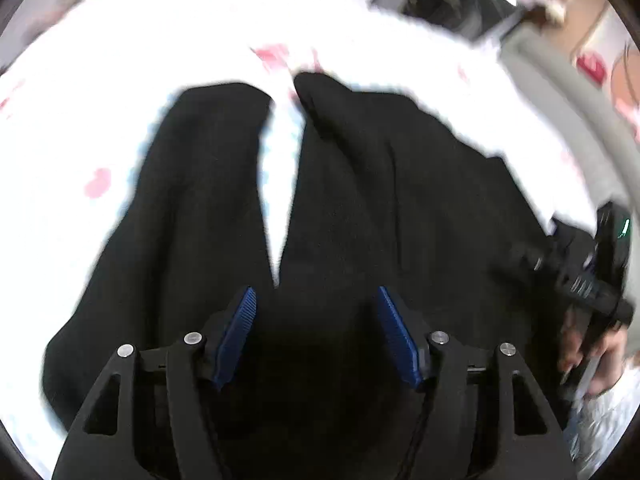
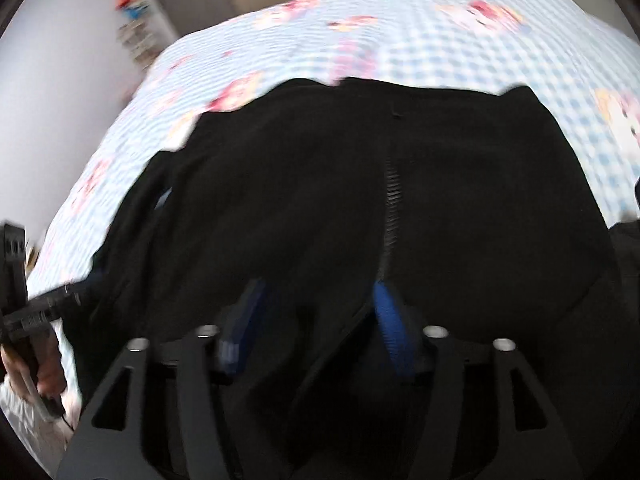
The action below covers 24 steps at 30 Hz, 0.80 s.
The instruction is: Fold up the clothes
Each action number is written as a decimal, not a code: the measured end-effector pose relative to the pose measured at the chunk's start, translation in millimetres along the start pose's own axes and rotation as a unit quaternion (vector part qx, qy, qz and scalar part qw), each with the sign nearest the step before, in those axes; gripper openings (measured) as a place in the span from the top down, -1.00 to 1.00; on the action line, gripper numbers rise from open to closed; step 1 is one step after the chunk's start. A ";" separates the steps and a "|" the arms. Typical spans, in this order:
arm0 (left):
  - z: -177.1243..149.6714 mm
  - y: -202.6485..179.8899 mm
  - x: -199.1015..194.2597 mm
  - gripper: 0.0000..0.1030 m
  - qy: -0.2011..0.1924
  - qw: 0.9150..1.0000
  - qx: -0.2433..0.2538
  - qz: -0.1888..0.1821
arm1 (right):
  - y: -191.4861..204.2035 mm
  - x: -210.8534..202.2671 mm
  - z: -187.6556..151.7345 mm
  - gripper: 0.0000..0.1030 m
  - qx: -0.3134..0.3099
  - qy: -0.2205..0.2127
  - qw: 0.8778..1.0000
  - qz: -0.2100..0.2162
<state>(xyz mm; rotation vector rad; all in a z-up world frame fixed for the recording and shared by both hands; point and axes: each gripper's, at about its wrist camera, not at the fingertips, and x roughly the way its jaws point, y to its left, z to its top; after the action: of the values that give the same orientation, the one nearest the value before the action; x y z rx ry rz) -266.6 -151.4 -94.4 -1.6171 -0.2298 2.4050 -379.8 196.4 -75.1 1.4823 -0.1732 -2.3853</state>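
While the left tongs (image 1: 316,320) hang spread wide over the black garment (image 1: 360,200), their blue pads (image 1: 240,332) clear of the cloth, the right tongs (image 2: 316,320) stand just as wide above the same garment (image 2: 360,184), a fold of black fabric rising between their fingers without being pinched. Beyond the left tongs the garment lies flat on the bed, two long dark parts parted by a pale strip of the sheet (image 1: 280,168). A zip line (image 2: 390,200) runs up the garment past the right tongs. Around the garment spreads the blue-checked bed sheet (image 2: 440,40) with pink prints
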 end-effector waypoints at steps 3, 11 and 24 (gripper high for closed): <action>5.1 14.1 17.4 0.34 0.016 0.997 -0.022 0.067 | 1.5 26.0 14.1 0.14 -0.017 0.023 1.000 -0.010; 70.8 23.3 -2.6 0.05 -0.050 0.995 -0.052 0.067 | 0.9 10.5 64.9 -0.02 -0.011 -0.047 0.999 0.008; 182.2 20.6 78.4 0.66 -0.032 0.998 -0.049 0.030 | 17.0 21.1 97.6 0.83 -0.057 -0.058 0.996 0.021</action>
<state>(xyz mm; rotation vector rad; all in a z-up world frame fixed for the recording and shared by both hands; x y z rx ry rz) -465.9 -149.2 -100.8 -1.6114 -0.3200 2.5293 -471.6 166.7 -44.2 1.2779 -0.0926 -2.4059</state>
